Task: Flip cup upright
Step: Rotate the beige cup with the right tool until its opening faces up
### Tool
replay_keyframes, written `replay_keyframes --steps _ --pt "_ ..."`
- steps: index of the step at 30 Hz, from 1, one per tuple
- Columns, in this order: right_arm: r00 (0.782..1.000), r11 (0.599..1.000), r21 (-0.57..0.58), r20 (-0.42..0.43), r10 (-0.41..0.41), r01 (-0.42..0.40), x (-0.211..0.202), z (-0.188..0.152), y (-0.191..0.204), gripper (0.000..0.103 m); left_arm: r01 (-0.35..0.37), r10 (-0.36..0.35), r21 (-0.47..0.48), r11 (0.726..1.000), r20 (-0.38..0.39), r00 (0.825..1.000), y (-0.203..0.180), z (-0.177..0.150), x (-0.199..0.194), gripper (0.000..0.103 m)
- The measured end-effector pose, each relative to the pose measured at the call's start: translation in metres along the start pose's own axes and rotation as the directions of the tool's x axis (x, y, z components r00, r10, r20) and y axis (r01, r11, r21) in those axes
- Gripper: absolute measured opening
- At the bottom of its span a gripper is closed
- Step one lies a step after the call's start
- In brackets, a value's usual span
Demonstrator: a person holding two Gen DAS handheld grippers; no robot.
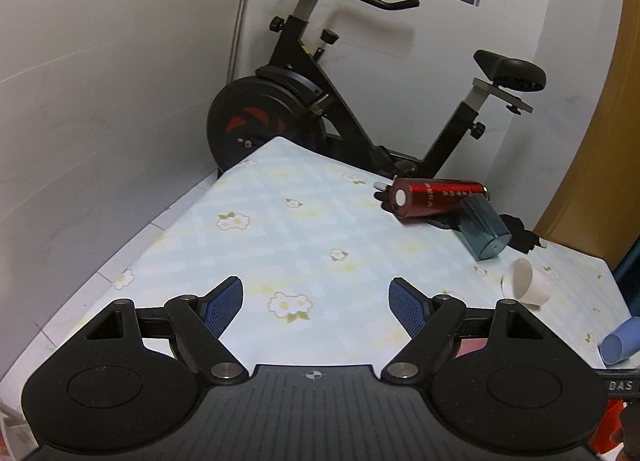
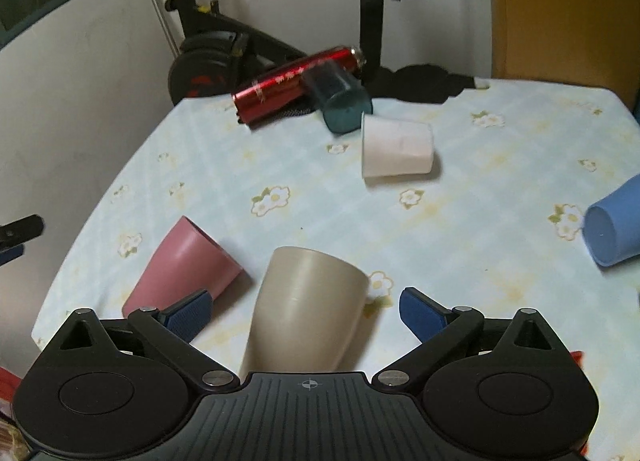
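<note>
Beige plastic fills the space between your right gripper [image 2: 304, 311] jaws: the beige cup [image 2: 306, 311] lies on its side with its closed base pointing ahead of the fingertips and its mouth end hidden under the gripper body. Those jaws are spread wide and neither blue pad touches the cup wall.

Writing first. The red tube [image 2: 296, 81] lying far ahead and a little left of the right jaws carries pale characters along its length, too small to read. In the left wrist view the same red tube [image 1: 436, 197] shows a white round end cap, and the letters "DAS" appear on a dark bar at the right edge.

Counting cups, you have five, all lying on their sides on the floral tablecloth [image 2: 480, 229]. One beige sits between the right jaws. One pink cup [image 2: 184, 265] lies just outside the left pad. One white paper cup [image 2: 396, 149] rests ahead and slightly right. One teal cup [image 2: 340, 99] leans against the red tube beyond it. One blue cup [image 2: 616, 227] lies well off to the right.

Your left gripper [image 1: 316, 303] has its jaws spread too, holding nothing, with only bare cloth between them. One exercise bike [image 1: 320, 101] stands beyond the table.
</note>
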State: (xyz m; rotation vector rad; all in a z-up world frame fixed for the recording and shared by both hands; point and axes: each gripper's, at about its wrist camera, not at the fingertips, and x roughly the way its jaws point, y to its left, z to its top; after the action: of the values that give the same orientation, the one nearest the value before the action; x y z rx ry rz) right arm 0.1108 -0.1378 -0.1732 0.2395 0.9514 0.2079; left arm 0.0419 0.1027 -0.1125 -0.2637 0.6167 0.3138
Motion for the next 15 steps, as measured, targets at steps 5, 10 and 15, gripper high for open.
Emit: replay_keyframes --steps 5,10,15 --pt "0.999 0.999 0.036 -0.05 -0.008 0.01 0.02 0.003 -0.002 0.096 -0.002 0.002 -0.014 1.0 0.0 1.0 0.004 -0.005 -0.004 0.082" --pt "0.996 0.998 0.055 -0.082 -0.029 0.034 0.036 0.006 -0.009 0.096 0.0 0.0 -0.018 1.0 0.0 1.0 0.006 -0.01 -0.007 0.082" --pt "0.994 0.998 0.057 -0.108 -0.036 0.042 0.047 0.006 -0.013 0.095 0.009 -0.009 -0.022 1.0 -0.004 1.0 0.007 -0.01 -0.008 0.082"
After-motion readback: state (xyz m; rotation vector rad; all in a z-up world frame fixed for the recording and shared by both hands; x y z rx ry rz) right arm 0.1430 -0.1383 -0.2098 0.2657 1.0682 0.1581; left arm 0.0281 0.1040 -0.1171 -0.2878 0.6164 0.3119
